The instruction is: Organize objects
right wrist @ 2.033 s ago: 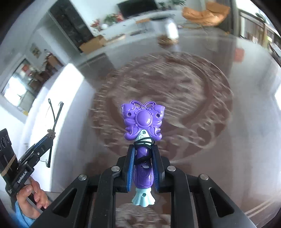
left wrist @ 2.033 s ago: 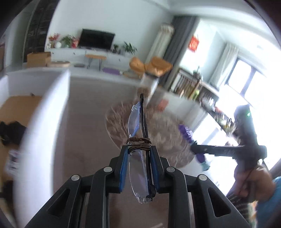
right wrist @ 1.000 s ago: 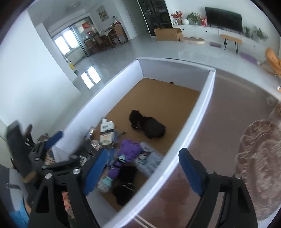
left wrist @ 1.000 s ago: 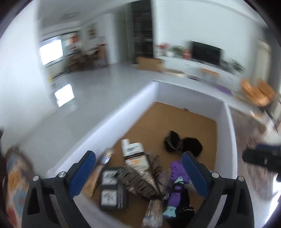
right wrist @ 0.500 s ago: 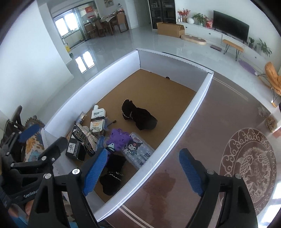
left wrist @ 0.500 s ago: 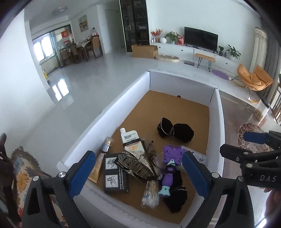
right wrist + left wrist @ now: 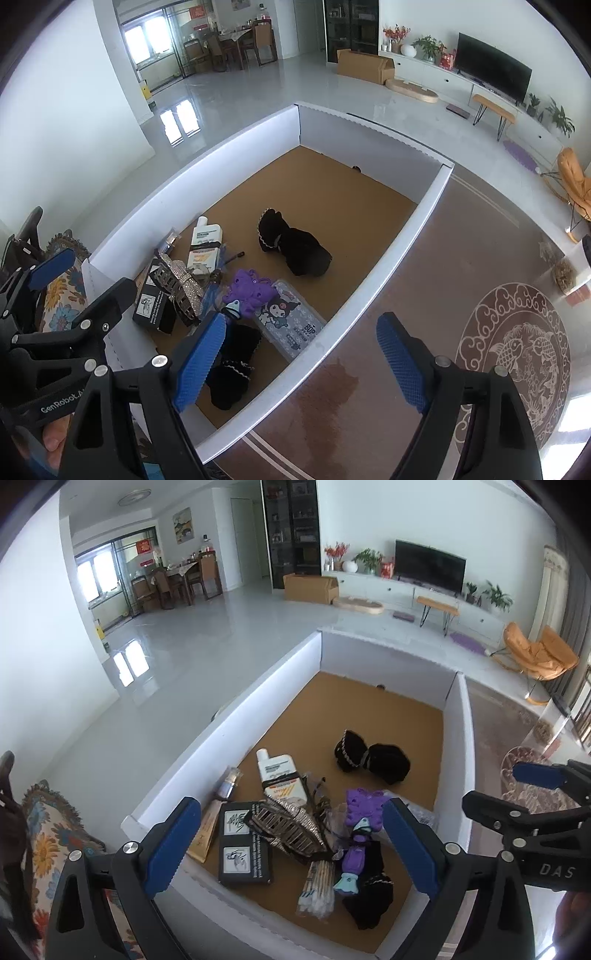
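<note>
TV (image 7: pixel 429 568): sitting on the long white cabinet
Orange chair (image 7: pixel 537 656): standing near the curtain
Round rug (image 7: pixel 513 363): lying on the brown floor

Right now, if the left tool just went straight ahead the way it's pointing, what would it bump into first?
Probably the sparkly silver hair clip, which lies on top of the pile in the white box. The open left tool points down into that pile, between the black packet and the purple butterfly toy. Depth is hard to judge.

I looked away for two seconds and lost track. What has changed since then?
Both grippers let go. The left gripper held glasses and now hangs open; the right gripper held the purple wand, now lying in the box, and is open too. Over the last half second, the box's contents stayed put.
</note>
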Tool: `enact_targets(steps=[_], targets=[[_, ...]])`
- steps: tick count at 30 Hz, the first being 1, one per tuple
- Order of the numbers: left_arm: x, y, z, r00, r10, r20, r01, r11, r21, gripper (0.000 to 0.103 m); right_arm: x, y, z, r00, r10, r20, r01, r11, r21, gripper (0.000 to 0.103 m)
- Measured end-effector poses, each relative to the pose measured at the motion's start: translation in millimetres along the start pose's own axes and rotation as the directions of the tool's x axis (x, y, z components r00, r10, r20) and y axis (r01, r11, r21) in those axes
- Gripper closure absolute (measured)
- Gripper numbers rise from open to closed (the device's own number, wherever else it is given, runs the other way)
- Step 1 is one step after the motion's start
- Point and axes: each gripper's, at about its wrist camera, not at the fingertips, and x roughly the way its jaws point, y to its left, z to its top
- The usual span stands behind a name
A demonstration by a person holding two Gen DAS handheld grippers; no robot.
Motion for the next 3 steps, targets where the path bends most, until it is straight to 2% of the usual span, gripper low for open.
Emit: enact_targets(steps=[3], targets=[[-6.3, 1.9, -1.1, 0.999, 0.007, 0.032, -0.006, 1.0, -0.026, 0.003, -1.7, -2.0, -0.9, 1.0, -0.003, 0.006, 0.003, 1.0, 0.004, 0.019]])
